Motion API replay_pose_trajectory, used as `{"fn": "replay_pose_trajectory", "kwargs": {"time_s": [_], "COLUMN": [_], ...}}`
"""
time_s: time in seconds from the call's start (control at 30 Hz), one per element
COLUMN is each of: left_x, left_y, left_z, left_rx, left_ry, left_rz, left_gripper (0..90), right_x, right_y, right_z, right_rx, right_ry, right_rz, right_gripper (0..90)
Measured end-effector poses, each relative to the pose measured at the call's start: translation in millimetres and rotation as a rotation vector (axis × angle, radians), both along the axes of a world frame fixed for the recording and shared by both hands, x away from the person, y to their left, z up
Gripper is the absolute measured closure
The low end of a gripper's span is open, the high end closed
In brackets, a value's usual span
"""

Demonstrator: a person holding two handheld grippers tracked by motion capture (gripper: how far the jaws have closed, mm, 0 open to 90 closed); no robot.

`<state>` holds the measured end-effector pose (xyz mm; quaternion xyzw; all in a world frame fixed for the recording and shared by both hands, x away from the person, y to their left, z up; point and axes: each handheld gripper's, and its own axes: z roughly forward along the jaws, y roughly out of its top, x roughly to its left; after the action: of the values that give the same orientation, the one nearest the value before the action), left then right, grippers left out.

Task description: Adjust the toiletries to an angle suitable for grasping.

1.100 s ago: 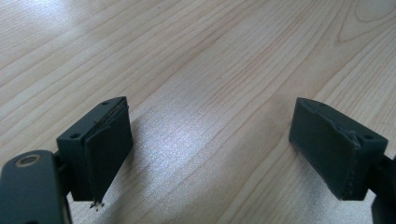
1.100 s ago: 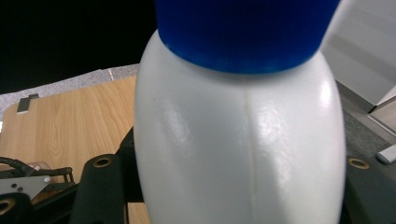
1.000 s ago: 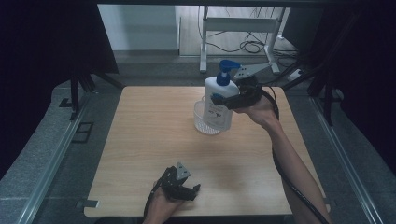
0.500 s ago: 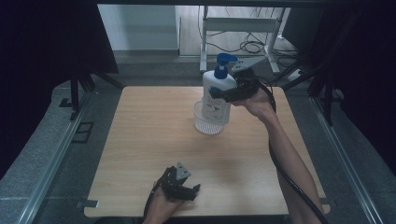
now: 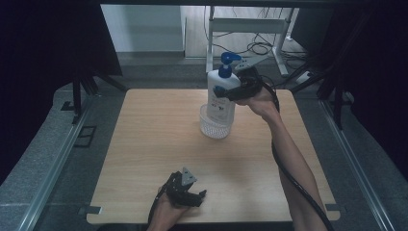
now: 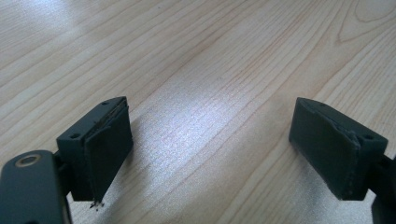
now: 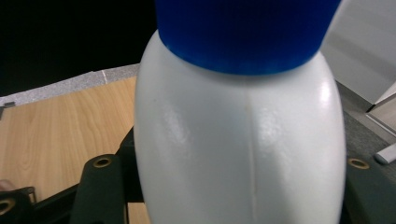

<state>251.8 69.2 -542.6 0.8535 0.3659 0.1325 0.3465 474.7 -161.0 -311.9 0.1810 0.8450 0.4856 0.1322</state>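
A white pump bottle (image 5: 220,96) with a blue pump head is held upright at the far middle of the wooden table (image 5: 144,144). My right gripper (image 5: 233,92) is shut on its upper body from the right. In the right gripper view the bottle (image 7: 243,140) sits close between the jaws. Its base overlaps the rim of a small clear round cup (image 5: 214,127); whether it rests inside I cannot tell. My left gripper (image 5: 191,196) lies on the table near the front edge. In the left gripper view my left gripper (image 6: 210,149) is open, with bare wood between the pads.
Dark curtains flank the table on both sides. Behind the far edge stand a metal frame (image 5: 250,29) and loose cables on the floor. Grey floor strips and rails run along the table's left and right sides.
My right gripper has carried the bottle a little to the left, over the clear cup. The left gripper has stayed where it was.
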Motion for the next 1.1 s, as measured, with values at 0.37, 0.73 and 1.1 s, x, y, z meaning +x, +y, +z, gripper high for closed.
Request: {"fn": "replay_pose_trajectory", "kwargs": {"time_s": [0.37,0.73,1.1], "left_x": [0.2,-0.3,-0.3], "left_y": [0.1,-0.3,-0.1], "left_z": [0.1,-0.1,0.0], "left_rx": [0.001,-0.002,0.0], "left_ry": [-0.001,0.001,0.0], "left_rz": [-0.002,0.005,0.005], "left_gripper": [12.8,12.8,12.8], "right_x": [14.4,23.6,31.5], "right_y": [6.4,11.7,16.8], "right_z": [-10.5,-21.3,-36.8], "right_rx": [-0.002,-0.01,-0.025], "right_ry": [-0.002,-0.01,0.003], "right_rz": [-0.017,-0.032,-0.032], "right_gripper": [38.0,38.1,38.1]}}
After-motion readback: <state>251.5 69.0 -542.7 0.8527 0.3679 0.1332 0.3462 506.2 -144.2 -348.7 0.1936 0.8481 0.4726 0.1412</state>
